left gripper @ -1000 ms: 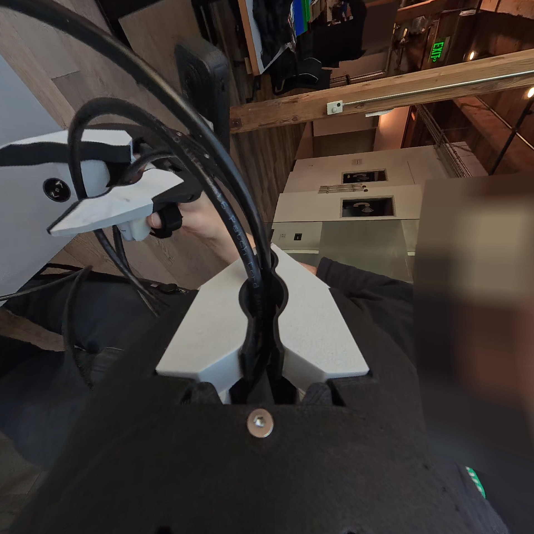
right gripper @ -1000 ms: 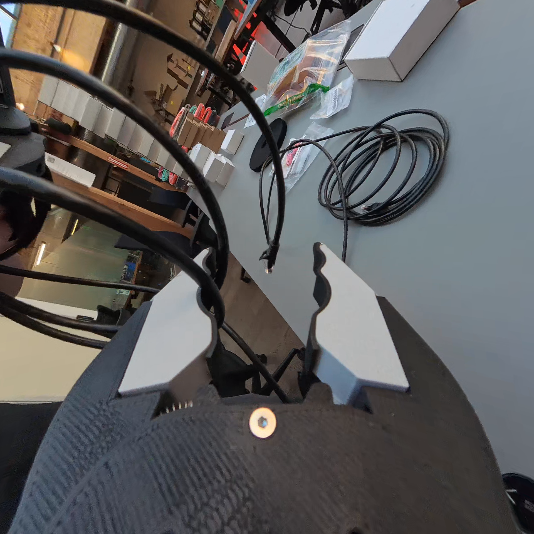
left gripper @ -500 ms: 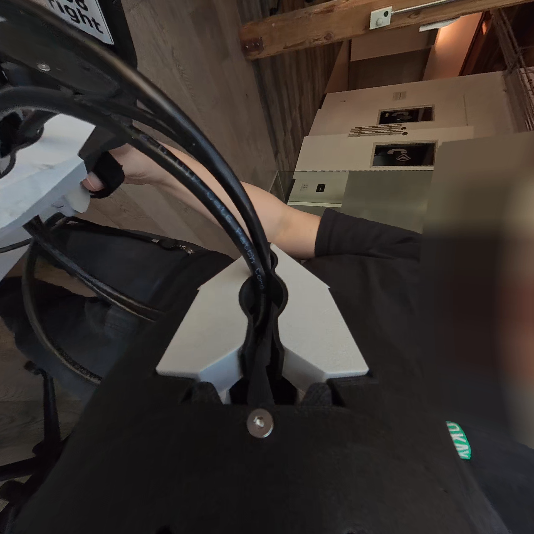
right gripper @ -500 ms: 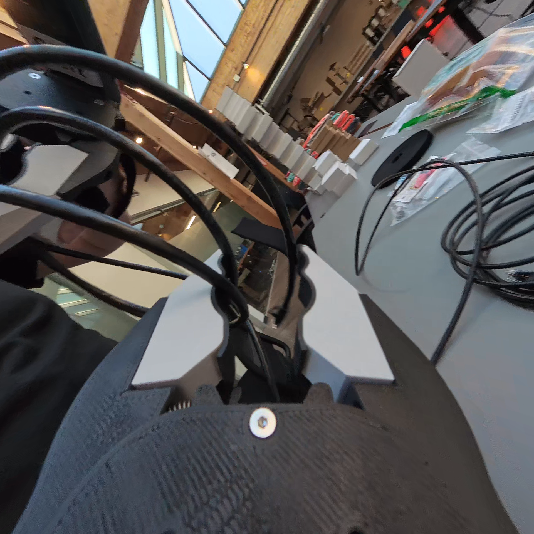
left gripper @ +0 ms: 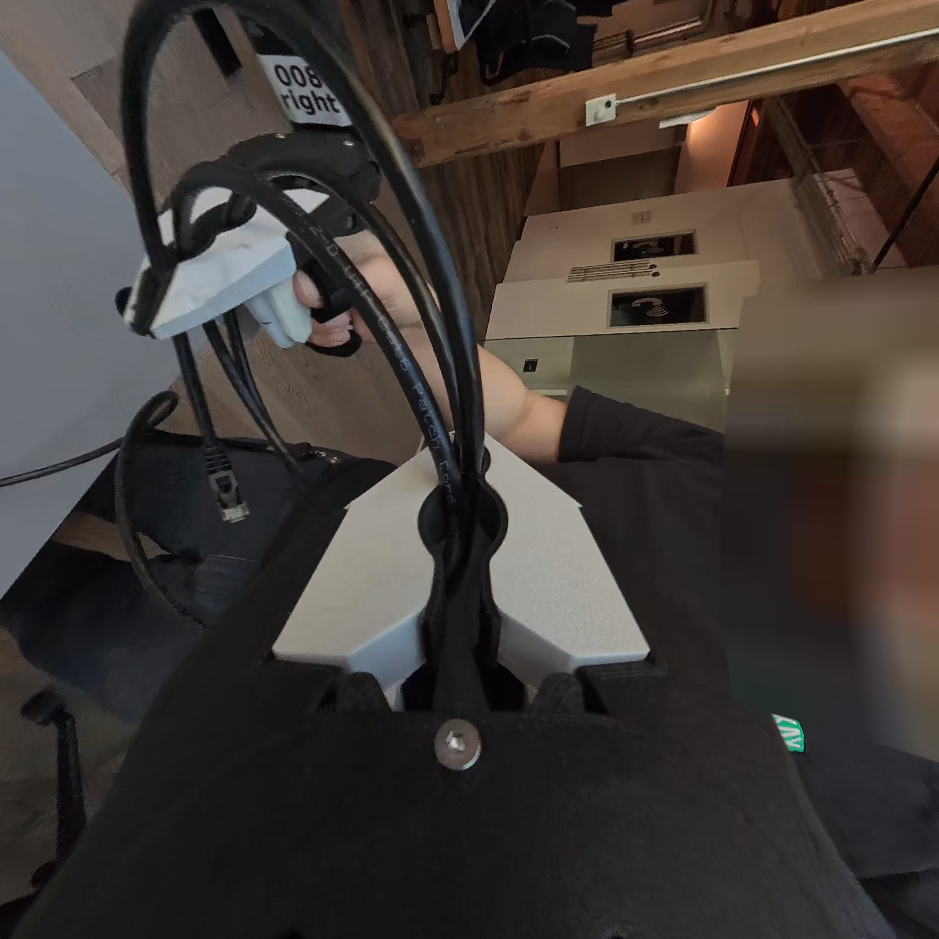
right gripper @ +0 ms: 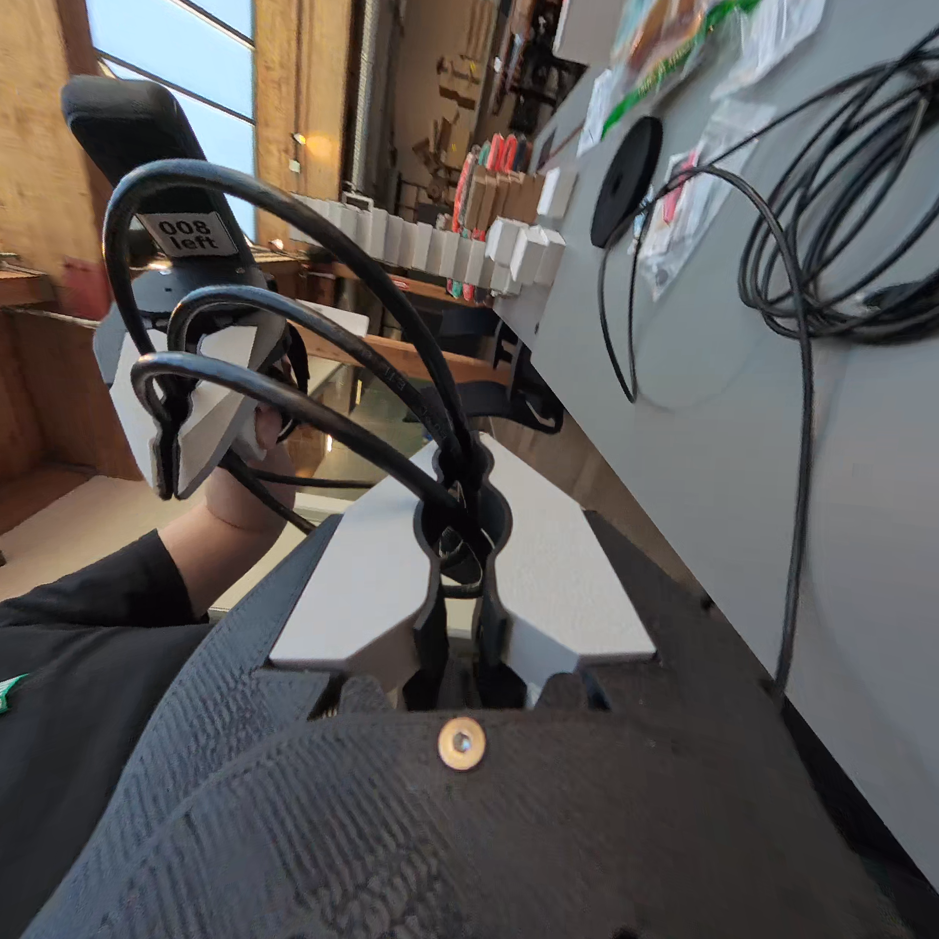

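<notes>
Right tool now closed on black cable, left tool clamping its loops

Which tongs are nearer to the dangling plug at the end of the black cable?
Right. The plug hangs just below the right tongs, which are shut on the black cable. The left tongs, also shut on cable loops, sit farther off to the side.

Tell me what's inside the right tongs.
Several loops of black cable are pinched between the right tongs. How the strands lie deeper between the fingers is hidden.
</notes>
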Action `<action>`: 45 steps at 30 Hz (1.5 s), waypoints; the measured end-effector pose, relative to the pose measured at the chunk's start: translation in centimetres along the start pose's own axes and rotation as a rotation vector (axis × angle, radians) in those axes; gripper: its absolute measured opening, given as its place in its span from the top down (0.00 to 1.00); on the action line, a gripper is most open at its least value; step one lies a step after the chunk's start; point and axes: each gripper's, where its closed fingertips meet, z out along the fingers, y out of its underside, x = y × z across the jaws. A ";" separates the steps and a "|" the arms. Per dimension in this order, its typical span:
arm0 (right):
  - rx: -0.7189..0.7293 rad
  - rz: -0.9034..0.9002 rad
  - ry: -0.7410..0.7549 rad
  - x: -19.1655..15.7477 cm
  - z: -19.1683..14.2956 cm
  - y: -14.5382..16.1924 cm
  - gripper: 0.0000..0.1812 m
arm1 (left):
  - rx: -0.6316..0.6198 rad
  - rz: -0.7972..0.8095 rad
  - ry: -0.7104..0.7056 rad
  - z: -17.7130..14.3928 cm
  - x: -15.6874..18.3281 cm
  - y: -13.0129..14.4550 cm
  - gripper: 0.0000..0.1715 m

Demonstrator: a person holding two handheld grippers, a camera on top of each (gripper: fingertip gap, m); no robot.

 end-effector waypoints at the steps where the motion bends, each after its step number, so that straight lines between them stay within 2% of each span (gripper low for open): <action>1: -0.047 0.004 0.059 0.6 -0.6 0.5 1.00 | 0.022 -0.003 0.010 -0.2 -0.8 -0.3 1.00; 5: -0.101 -0.077 0.247 2.3 -3.3 0.7 0.99 | 0.100 -0.051 0.127 0.3 -2.9 -0.7 1.00; 8: -0.067 -0.137 0.290 3.1 -4.1 0.4 0.99 | 0.082 -0.047 0.210 2.2 -2.3 -0.2 1.00; 10: -0.028 -0.155 0.276 3.5 -4.1 0.5 0.99 | 0.022 -0.010 0.174 3.4 -1.9 0.5 1.00; 12: 0.039 -0.084 0.198 2.9 -3.7 0.5 0.98 | -0.034 0.042 0.102 3.9 -1.6 0.8 1.00; 15: 0.126 -0.028 0.101 1.8 -3.5 0.2 0.98 | -0.089 0.129 -0.042 3.3 -1.8 0.8 1.00; 17: 0.137 -0.039 0.124 1.6 -3.5 0.1 0.99 | -0.097 0.150 -0.089 2.7 -2.0 0.5 1.00; 19: 0.131 -0.059 0.172 0.8 -4.0 -0.7 1.00 | -0.073 0.158 -0.061 2.2 -1.7 0.2 1.00; 21: 0.114 -0.133 0.234 -1.2 -5.2 -2.3 1.00 | -0.005 0.191 0.059 1.9 -0.1 -0.4 0.98; 24: 0.096 -0.309 0.313 -7.2 -7.1 -6.2 1.00 | 0.136 0.346 0.241 0.7 4.3 -1.3 0.88; 26: 0.072 -0.409 0.306 -12.8 -7.7 -8.4 1.00 | 0.241 0.526 0.286 -0.6 7.8 -1.7 0.78; 28: 0.026 -0.505 0.295 -18.8 -7.5 -9.9 1.00 | 0.295 0.724 0.288 -1.8 11.5 -1.3 0.73; 31: -0.069 -0.700 0.280 -28.1 -6.5 -10.8 1.00 | 0.349 1.021 0.217 -3.3 16.2 -0.1 0.66; 34: -0.177 -0.916 0.272 -36.8 -5.1 -10.0 1.00 | 0.420 1.302 0.109 -4.6 20.5 1.0 0.60; 38: -0.255 -1.180 0.310 -46.5 -3.8 -8.5 1.00 | 0.558 1.638 -0.121 -6.7 24.7 1.5 0.52; 40: -0.259 -1.265 0.323 -50.6 -3.4 -7.9 1.00 | 0.584 1.693 -0.176 -8.1 26.1 1.7 0.47; 43: -0.252 -1.369 0.383 -55.0 -3.1 -7.7 0.99 | 0.612 1.677 -0.167 -10.8 27.5 1.8 0.40; 45: -0.250 -1.401 0.408 -57.3 -3.0 -7.6 0.99 | 0.597 1.640 -0.109 -12.1 27.5 2.3 0.40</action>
